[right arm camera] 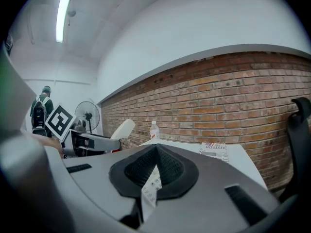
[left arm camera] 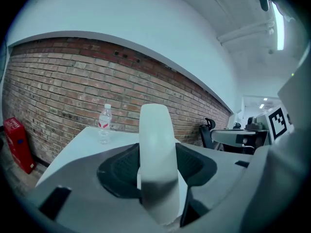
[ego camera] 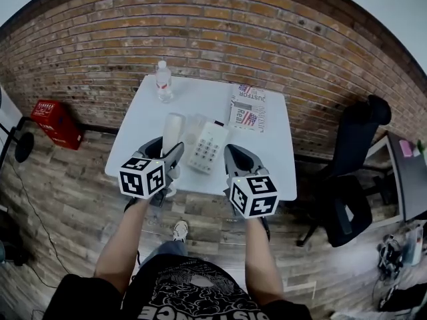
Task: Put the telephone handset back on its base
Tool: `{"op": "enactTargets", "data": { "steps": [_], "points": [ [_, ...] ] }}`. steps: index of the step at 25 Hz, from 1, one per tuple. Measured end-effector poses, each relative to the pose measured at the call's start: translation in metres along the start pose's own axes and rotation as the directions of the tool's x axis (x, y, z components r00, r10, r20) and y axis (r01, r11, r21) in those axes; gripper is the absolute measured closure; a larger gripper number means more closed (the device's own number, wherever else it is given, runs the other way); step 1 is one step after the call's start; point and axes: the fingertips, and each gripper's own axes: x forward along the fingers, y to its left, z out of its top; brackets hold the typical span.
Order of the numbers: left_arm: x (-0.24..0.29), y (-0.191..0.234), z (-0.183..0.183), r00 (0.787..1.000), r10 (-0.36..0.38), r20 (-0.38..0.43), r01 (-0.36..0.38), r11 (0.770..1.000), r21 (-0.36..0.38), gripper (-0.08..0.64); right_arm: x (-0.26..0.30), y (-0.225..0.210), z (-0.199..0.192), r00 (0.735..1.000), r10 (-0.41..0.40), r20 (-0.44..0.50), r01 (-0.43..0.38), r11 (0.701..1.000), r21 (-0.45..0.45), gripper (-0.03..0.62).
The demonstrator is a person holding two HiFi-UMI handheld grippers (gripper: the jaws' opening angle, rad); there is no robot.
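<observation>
My left gripper (ego camera: 172, 149) is clamped on the white plastic telephone handset (left arm camera: 156, 149). In the left gripper view the black pads sit against both of its sides, and most of its length stands up and out past the jaws. It is in the air above the near part of the white rectangular table (ego camera: 270, 169), just to the left of the white telephone base with grey keypad (ego camera: 208, 149), which lies flat on the table.

My right gripper (ego camera: 232, 153) is just beside the right edge of the base. Its jaw tips are together and I see nothing held in them; through the thin slit behind the tips only a strip of the keypad shows.

I judge the handset to be light and stiff, a hard shell that will not bend. The plastic is smooth, so it may slip or turn in the pads if I tilt it fast. The grip is near one end, and I think this makes it swing more easily. A hold nearer the middle of the bar, across the narrow sides, would be steadier. The base also looks light and could slide when the handset presses on the cradle, so the right gripper could steady it.

Farther back stand a clear plastic water bottle (ego camera: 163, 81) and a printed magazine (ego camera: 248, 107), well apart from the work.
</observation>
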Motion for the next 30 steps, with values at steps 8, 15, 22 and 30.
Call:
{"op": "enactTargets", "data": {
  "steps": [8, 15, 22, 30],
  "points": [
    [0.055, 0.019, -0.009, 0.992, -0.080, -0.102, 0.079, 0.997, -0.018, 0.337, 0.037, -0.020, -0.001, 0.999, -0.035, -0.028, 0.035, 0.999, 0.005, 0.594],
    [0.094, 0.032, -0.026, 0.968, -0.147, -0.204, 0.139, 0.989, -0.052, 0.337, 0.056, -0.035, -0.004, 0.996, -0.070, -0.048, 0.071, 0.997, 0.012, 0.594],
    [0.125, 0.044, -0.043, 0.938, -0.174, -0.301, 0.154, 0.984, -0.089, 0.337, 0.067, -0.048, -0.008, 0.993, -0.100, -0.062, 0.101, 0.995, 0.020, 0.594],
    [0.151, 0.052, -0.062, 0.902, -0.179, -0.392, 0.145, 0.983, -0.115, 0.337, 0.082, -0.053, -0.016, 0.990, -0.110, -0.091, 0.112, 0.994, 0.020, 0.594]
  ]
}}
